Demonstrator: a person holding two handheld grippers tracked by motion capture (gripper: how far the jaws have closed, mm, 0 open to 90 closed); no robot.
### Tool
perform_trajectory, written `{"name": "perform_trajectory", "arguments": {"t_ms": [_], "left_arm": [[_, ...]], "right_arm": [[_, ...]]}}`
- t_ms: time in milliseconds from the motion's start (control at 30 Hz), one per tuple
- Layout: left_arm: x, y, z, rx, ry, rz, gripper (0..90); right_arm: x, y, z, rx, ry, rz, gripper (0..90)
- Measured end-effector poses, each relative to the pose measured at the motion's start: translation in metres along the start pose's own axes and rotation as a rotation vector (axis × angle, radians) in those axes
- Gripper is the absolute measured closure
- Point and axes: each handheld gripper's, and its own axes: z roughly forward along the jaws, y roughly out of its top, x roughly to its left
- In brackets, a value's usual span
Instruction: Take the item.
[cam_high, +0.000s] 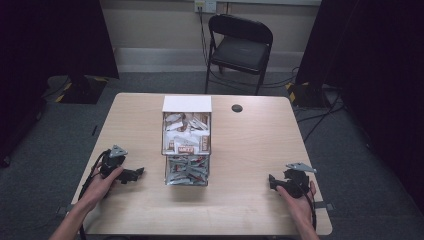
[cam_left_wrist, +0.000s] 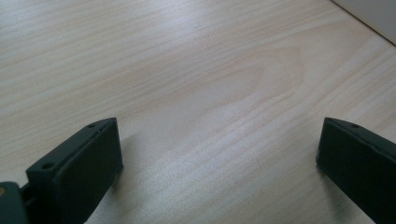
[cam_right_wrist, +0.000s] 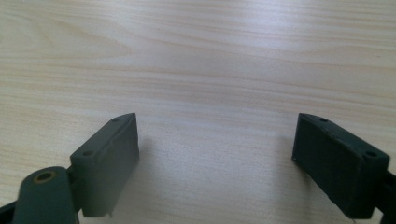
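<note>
On table we rest both tools, left tool and right tool, jaws apart, empty (packet box untouched); nothing begun.

This looks like a lab or recording studio. A pale wood-grain table stands on grey carpet, flanked by black curtains. A black folding metal chair sits against a beige wall, under a white wall socket. Black cables trail across the floor.
</note>
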Motion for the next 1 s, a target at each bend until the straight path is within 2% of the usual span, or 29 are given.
{"name": "perform_trajectory", "arguments": {"t_ms": [200, 333, 400, 533, 733, 800, 867, 900, 933, 1000], "left_arm": [[0.0, 0.0, 0.0, -0.001, -0.001, 0.0, 0.0], [0.0, 0.0, 0.0, -0.001, -0.001, 0.0, 0.0], [0.0, 0.0, 0.0, -0.001, 0.001, 0.001, 0.0], [0.0, 0.0, 0.0, -0.001, -0.001, 0.0, 0.0], [-0.002, -0.001, -0.001, 0.002, 0.013, -0.017, 0.0], [-0.002, -0.001, -0.001, 0.002, 0.018, -0.022, 0.0], [-0.002, -0.001, -0.001, 0.001, 0.021, -0.023, 0.0], [-0.003, -0.001, -0.002, 0.001, 0.025, -0.027, 0.0], [-0.003, -0.001, -0.002, 0.001, 0.025, -0.027, 0.0], [-0.003, -0.002, -0.002, 0.0, 0.029, -0.03, 0.0]], "right_arm": [[0.001, 0.002, -0.001, 0.008, 0.015, -0.017, 15.2], [0.005, 0.004, -0.006, -0.022, 0.034, -0.031, 19.8], [0.008, 0.005, -0.009, -0.05, 0.065, -0.046, 23.4], [0.011, 0.007, -0.012, -0.053, 0.12, -0.055, 28.6], [0.017, 0.012, -0.017, -0.089, 0.145, -0.046, 33.2], [0.02, 0.015, -0.021, -0.091, 0.174, -0.043, 36.2], [0.021, 0.016, -0.022, -0.094, 0.181, -0.044, 36.3], [0.024, 0.017, -0.024, -0.098, 0.207, -0.04, 37.8], [0.024, 0.017, -0.024, -0.098, 0.207, -0.04, 37.8], [0.029, 0.019, -0.027, -0.101, 0.228, -0.054, 38.5]]}}
